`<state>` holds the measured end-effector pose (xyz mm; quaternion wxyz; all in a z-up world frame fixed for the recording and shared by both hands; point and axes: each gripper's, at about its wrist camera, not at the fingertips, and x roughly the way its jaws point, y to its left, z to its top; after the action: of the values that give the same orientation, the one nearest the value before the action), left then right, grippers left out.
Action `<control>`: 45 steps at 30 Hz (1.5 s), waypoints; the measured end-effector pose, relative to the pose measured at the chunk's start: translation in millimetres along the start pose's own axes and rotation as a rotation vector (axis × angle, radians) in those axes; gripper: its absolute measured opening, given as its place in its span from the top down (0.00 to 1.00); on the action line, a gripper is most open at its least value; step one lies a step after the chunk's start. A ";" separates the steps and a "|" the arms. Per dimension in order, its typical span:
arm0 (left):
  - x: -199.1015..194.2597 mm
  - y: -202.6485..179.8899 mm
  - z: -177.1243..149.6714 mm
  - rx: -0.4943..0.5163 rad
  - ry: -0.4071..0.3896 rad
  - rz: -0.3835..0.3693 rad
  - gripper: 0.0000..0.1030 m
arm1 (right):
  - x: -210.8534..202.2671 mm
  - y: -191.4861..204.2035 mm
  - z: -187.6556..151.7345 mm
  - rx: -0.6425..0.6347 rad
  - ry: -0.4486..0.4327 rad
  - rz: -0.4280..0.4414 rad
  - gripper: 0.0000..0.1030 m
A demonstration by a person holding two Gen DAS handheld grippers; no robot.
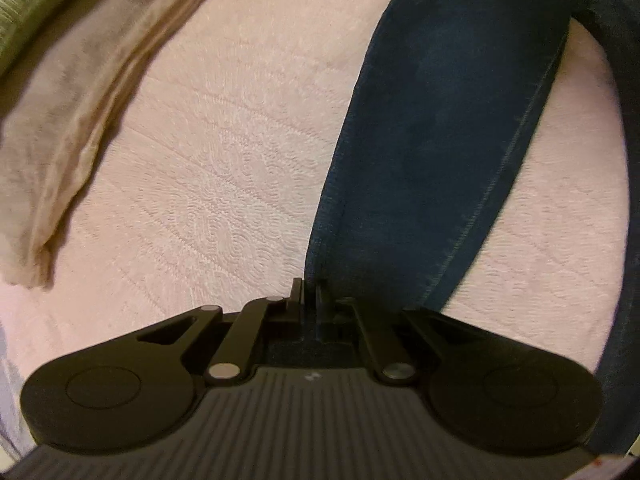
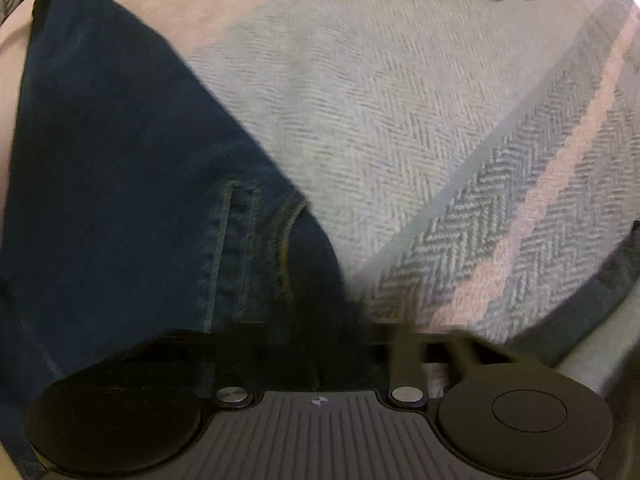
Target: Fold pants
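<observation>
My left gripper (image 1: 309,292) pinches the jeans (image 1: 440,140) leg's end — denim runs toward one o'clock; my right gripper (image 2: 316,344) — blurred, clamped on the jeans' waist.

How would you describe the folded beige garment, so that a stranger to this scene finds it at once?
Start from the pink quilted bedcover in the left wrist view. The folded beige garment lies along its upper left side, far from the dark blue jeans. Its pale sandy colour and stacked folded edges set it apart from the green knit fabric beside it.

Black ribbed gripper (image 1: 310,292), silver pivot screws
</observation>
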<state>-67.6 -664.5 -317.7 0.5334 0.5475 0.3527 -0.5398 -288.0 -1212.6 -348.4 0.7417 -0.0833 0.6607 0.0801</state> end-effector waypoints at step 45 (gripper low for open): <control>-122.1 -347.9 -118.4 -0.117 0.046 0.167 0.98 | -50.8 194.5 -374.1 1.547 -0.673 0.125 0.46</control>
<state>-397.5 -463.7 -288.3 0.5991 0.5552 0.3489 -0.4594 -700.0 -1109.6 -343.6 0.7410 0.5130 0.2768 -0.3333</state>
